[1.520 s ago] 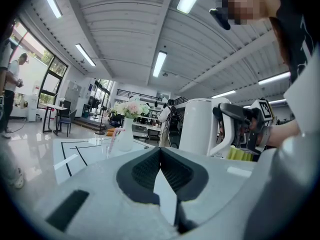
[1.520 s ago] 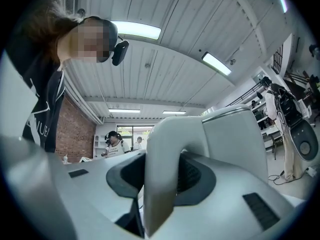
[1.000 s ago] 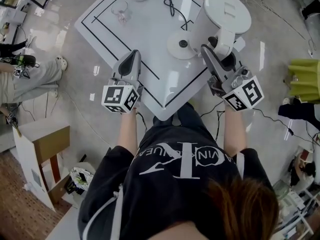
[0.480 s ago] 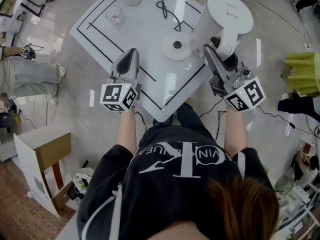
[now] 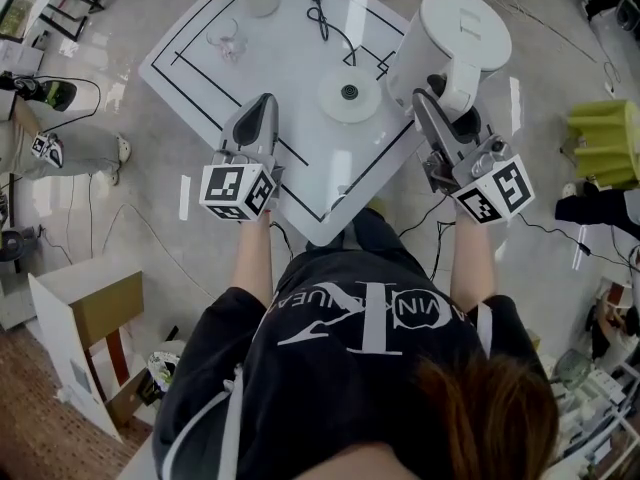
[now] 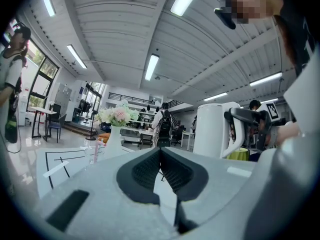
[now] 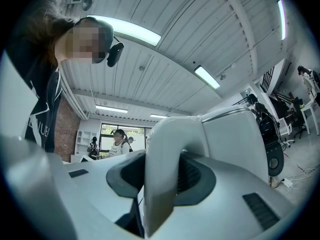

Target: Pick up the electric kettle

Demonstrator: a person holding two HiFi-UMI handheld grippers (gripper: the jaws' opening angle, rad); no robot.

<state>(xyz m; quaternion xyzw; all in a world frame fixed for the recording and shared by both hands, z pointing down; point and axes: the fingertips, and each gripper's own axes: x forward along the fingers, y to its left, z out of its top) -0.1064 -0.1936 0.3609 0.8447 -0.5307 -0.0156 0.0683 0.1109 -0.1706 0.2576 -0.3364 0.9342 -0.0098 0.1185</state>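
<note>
The white electric kettle (image 5: pixel 447 40) hangs above the table's right corner, clear of its round base (image 5: pixel 349 98). My right gripper (image 5: pixel 432 93) is shut on the kettle's handle (image 7: pixel 165 154), which fills the gap between its dark pads. The kettle's body (image 7: pixel 235 134) rises just beyond the jaws. Over the table's near left edge, my left gripper (image 5: pixel 262 110) is shut with nothing in it, its pads meeting at the tips (image 6: pixel 160 150). From the left gripper view the kettle (image 6: pixel 215 129) stands to the right with the other gripper on its handle.
The white table (image 5: pixel 250 68) has black lines on it. On it are a vase of flowers (image 6: pixel 116 129), a clear glass (image 5: pixel 225 38) and a coiled black cord (image 5: pixel 325 13). A cardboard box (image 5: pixel 85 303) stands on the floor at the left, a green stool (image 5: pixel 605 148) at the right.
The kettle, held by my right gripper, has come off its base and drifted right, so the whole base now shows. My left gripper has hardly shifted.
</note>
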